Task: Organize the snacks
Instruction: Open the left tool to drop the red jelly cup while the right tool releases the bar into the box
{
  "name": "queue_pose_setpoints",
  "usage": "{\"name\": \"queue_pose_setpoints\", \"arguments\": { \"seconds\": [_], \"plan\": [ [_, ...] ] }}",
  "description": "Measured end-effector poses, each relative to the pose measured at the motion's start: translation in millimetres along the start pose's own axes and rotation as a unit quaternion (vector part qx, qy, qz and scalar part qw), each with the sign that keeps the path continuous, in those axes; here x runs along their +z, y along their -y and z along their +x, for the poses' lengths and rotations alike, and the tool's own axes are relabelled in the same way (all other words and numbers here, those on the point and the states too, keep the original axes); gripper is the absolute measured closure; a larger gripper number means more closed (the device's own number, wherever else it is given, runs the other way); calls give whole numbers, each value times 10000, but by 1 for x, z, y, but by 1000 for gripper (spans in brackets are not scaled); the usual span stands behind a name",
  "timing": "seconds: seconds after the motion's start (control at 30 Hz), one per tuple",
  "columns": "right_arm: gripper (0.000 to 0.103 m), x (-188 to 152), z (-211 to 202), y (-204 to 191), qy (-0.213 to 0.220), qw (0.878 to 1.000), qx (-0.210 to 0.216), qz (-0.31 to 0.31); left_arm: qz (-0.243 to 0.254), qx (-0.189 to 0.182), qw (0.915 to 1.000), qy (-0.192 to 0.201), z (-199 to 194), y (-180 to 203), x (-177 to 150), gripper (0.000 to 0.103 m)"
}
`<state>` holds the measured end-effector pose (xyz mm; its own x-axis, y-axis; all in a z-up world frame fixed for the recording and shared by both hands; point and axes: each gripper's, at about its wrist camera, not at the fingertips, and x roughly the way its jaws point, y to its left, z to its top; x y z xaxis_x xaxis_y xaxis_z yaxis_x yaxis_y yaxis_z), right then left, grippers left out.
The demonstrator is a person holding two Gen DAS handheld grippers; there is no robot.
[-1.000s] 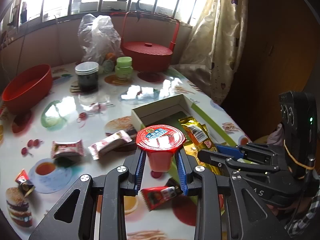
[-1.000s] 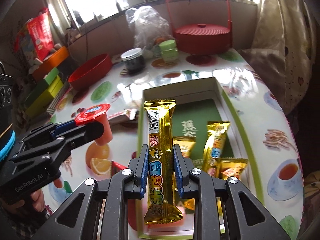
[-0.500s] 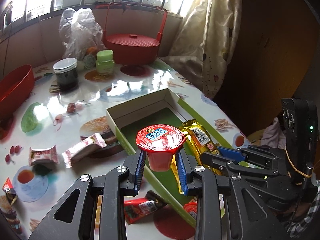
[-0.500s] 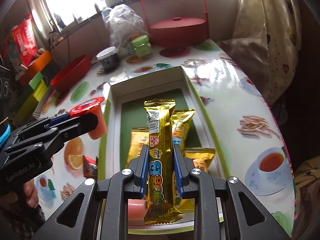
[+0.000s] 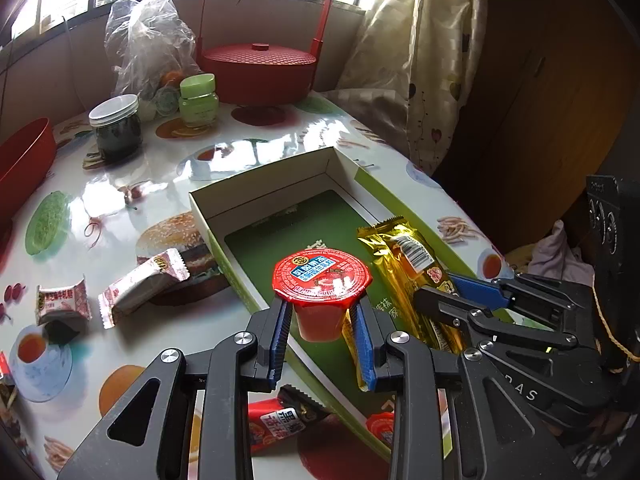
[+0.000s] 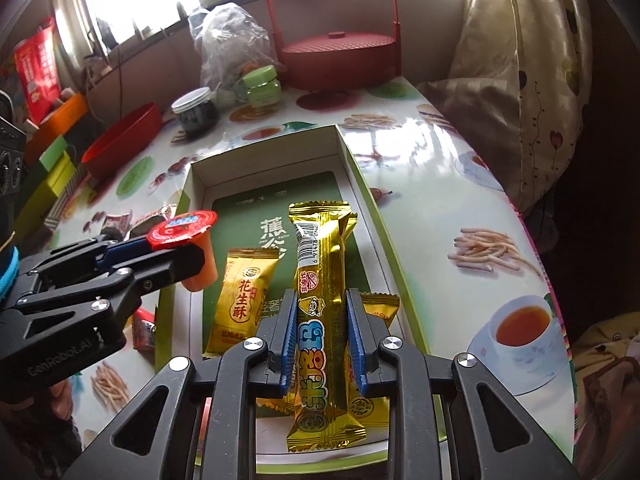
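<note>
My left gripper [image 5: 322, 322] is shut on a red-lidded jelly cup [image 5: 321, 280], which hangs over the near left part of the open green-and-white box [image 5: 276, 184]. In the right wrist view the same jelly cup [image 6: 188, 236] hovers at the box's left wall. My right gripper [image 6: 320, 320] is shut on a long gold snack bar [image 6: 320, 312], held above the box [image 6: 264, 152] lengthwise. Gold packets [image 6: 242, 300] lie on the box's green floor beneath it. The gold bar [image 5: 404, 264] and the right gripper [image 5: 448, 296] also show at the right of the left wrist view.
Loose wrapped snacks [image 5: 140, 284] and a red packet [image 5: 280, 420] lie on the patterned table left of the box. Behind stand a red lidded basket [image 5: 256, 68], a green jar [image 5: 198, 100], a dark jar [image 5: 116, 128], a plastic bag [image 5: 148, 44] and a red bowl [image 5: 24, 156]. A curtain [image 5: 420, 60] hangs at the right.
Both grippers have moved forward and down over the box, keeping their grips. The jelly cup has gone from above the table to above the box's left part; the gold bar hangs lower over the packets.
</note>
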<state>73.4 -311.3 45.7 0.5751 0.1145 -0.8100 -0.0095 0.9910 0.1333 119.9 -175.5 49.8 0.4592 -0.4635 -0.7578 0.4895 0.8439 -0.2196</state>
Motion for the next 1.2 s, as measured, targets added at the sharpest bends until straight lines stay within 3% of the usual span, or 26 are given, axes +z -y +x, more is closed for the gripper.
{"name": "queue_pose_setpoints", "arguments": {
  "seconds": [0.5, 0.93, 1.2],
  "plan": [
    [80, 0, 0, 0, 50, 10000, -3, 5, -29, -21, 10000, -77, 5, 1, -2, 72],
    [63, 0, -2, -2, 92, 9999, -117, -12, -31, 26, 10000, 0, -4, -1, -5, 72],
    [58, -1, -10, -11, 231, 9995, -210, -81, -72, 33, 9999, 91, -18, -5, -8, 72]
  ]
}}
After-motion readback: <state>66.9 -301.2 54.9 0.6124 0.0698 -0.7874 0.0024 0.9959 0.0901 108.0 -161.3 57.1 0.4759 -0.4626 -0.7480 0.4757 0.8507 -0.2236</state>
